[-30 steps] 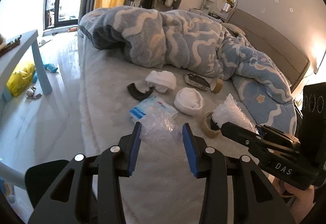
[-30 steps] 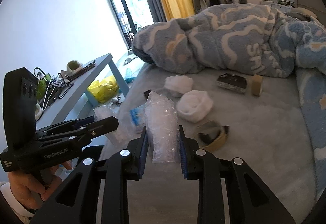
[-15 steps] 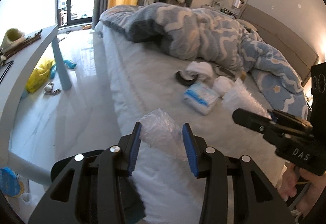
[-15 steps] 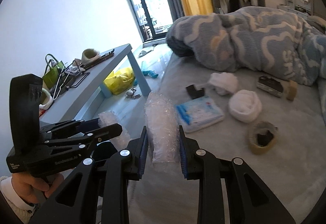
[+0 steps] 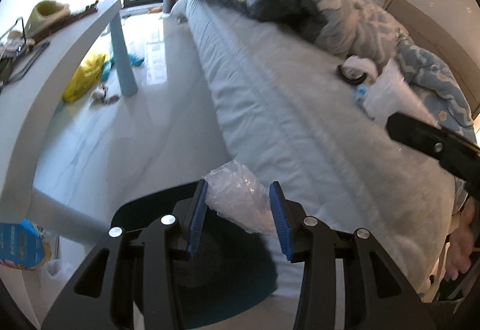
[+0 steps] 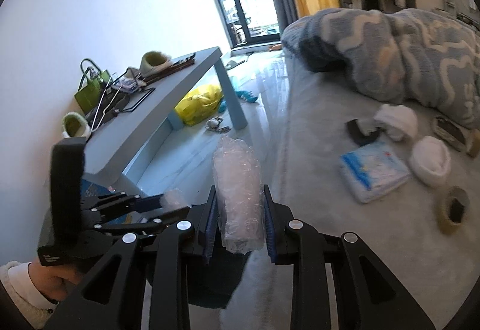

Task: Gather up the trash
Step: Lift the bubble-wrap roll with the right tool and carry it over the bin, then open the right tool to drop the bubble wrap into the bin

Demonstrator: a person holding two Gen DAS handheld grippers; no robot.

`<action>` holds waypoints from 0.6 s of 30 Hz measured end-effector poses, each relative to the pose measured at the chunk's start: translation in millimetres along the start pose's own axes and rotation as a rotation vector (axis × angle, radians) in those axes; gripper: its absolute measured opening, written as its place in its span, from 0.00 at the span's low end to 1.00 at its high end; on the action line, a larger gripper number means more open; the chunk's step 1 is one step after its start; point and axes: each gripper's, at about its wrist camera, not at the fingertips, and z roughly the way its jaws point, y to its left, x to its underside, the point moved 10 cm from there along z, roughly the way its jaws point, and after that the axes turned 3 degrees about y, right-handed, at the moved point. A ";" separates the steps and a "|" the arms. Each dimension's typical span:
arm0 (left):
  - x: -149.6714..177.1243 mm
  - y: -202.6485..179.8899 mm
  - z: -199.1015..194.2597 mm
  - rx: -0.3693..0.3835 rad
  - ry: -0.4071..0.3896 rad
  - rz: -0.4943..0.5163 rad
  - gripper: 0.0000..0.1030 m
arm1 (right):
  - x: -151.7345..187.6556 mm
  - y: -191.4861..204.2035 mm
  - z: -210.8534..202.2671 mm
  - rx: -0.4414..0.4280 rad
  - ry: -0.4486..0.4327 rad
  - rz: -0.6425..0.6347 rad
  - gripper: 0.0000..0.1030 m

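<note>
Carrying two pieces of trash off the bed (image 6: 345,240), you held a crumpled clear plastic wrap (image 5: 240,204) clamped in the left tool (image 5: 238,217) and a taller wad of bubble wrap (image 6: 238,195) clamped upright in the right tool (image 6: 238,229); both pairs of blue pads pressed on their loads. Beneath both tools sat a dark round bin with a teal rim (image 5: 228,279), on the floor beside the bed's edge, so the step in hand looked like the drop-off. The next move probably called for centring each tool over the bin's mouth and then spreading the pads, one at a time, since light film can cling or drift. More litter waited on the bed: a blue-and-white packet (image 6: 375,171), white wads (image 6: 430,162) and a tape roll (image 6: 454,210), near the rumpled duvet (image 6: 390,54). The blue tabletop (image 6: 168,96) stood well apart, cluttered.
</note>
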 end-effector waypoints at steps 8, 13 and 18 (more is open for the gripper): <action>25.6 36.0 13.4 -0.022 0.076 -0.028 0.44 | 0.3 32.6 27.1 -0.027 0.036 -0.021 0.27; 40.0 55.1 19.9 -0.036 0.127 -0.050 0.51 | 3.1 49.6 42.8 -0.029 0.067 -0.036 0.27; 43.8 63.4 15.3 -0.047 0.135 -0.043 0.60 | 12.9 55.2 60.7 -0.022 0.123 -0.033 0.27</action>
